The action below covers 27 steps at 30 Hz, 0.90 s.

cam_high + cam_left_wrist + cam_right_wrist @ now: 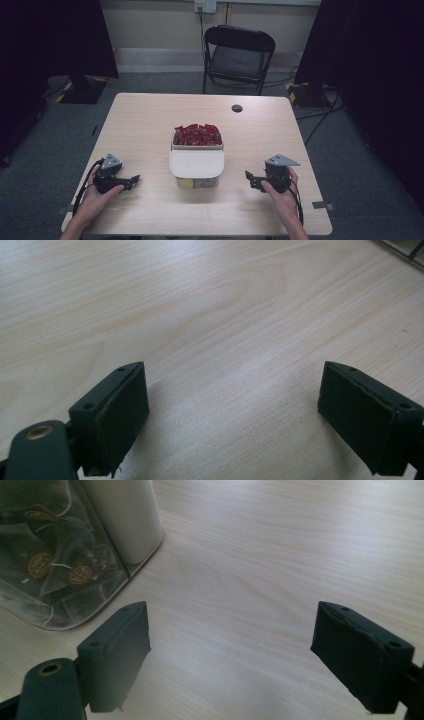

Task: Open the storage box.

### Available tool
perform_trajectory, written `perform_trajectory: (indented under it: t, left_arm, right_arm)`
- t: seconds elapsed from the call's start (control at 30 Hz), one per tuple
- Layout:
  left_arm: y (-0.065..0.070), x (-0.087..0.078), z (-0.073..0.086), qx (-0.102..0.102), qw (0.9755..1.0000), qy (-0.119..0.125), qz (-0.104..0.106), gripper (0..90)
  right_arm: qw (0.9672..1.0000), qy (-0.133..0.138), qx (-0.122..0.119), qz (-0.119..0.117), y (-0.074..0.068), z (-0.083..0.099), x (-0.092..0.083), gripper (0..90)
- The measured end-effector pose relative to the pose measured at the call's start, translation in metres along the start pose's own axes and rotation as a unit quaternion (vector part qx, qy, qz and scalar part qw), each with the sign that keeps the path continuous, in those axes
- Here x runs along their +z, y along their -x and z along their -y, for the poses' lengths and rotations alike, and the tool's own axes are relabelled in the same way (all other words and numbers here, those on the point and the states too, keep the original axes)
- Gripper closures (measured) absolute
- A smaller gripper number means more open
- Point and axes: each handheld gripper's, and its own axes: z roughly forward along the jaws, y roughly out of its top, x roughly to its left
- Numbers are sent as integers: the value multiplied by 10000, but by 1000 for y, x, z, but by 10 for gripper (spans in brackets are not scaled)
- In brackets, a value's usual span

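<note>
Pale wood-grain table [150, 120] carries the whole scene, set in a dim room with a black folding chair [237, 57] beyond its far edge; on that surface the left gripper [134, 179] rests low near the front left, its jaws spread wide with nothing but bare wood between them in the left gripper view [232, 415]; the right gripper [248, 178] sits near the front right, likewise gaping with only table between its pads [230, 655]; both point inward, toward the middle of the table, each held in a hand whose forearm comes in from the near edge; between them stands the clear container [196, 175], its white lid [196, 163] lying across the near part and red packets [197, 135] heaped in the open far part; through its clear wall the right gripper view shows tea bags [45, 565] in the near compartment; the container's long axis runs away from the person, so each gripper faces one of its long flanks; the container lies to the right of the left gripper and to the left of the right gripper, apart from both; the right gripper looks a little nearer, with the container's near corner just ahead and to one side of its jaws; judging by this, the right hand is better placed to reach the lid or wall first, with its wrist level and jaws roughly horizontal, while the left hand sits idle, low on the table
</note>
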Motion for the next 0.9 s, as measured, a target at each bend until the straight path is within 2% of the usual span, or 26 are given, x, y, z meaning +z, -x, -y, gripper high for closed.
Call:
perform_trajectory:
  t: [0.03,0.07,0.17,0.23,0.33,0.37,0.63,0.9]
  left_arm:
    - [0,0,0,0,10000,1,0,123]
    - [0,0,0,0,10000,0,0,123]
    - [0,0,0,0,10000,-1,0,122]
    - [0,0,0,2,10000,-1,2,123]
    - [0,0,0,-1,10000,0,1,122]
    - [0,0,0,1,10000,0,0,123]
    - [0,0,0,0,10000,0,2,123]
    - [0,0,0,1,10000,-1,2,123]
  right_arm:
    - [9999,34,11,-122,-5,-3,0,149]
    - [9999,34,11,-122,-5,-3,0,149]
    - [9990,136,32,-427,-15,-9,-3,149]
    - [9985,172,56,-519,-19,-11,-4,148]
    - [9980,205,-71,-590,-30,-14,-6,144]
    - [9973,222,-153,-683,-36,-16,-8,144]
    - [9949,275,-297,-923,-54,-20,-11,144]
    - [9925,179,-409,-1140,-67,-19,-6,144]
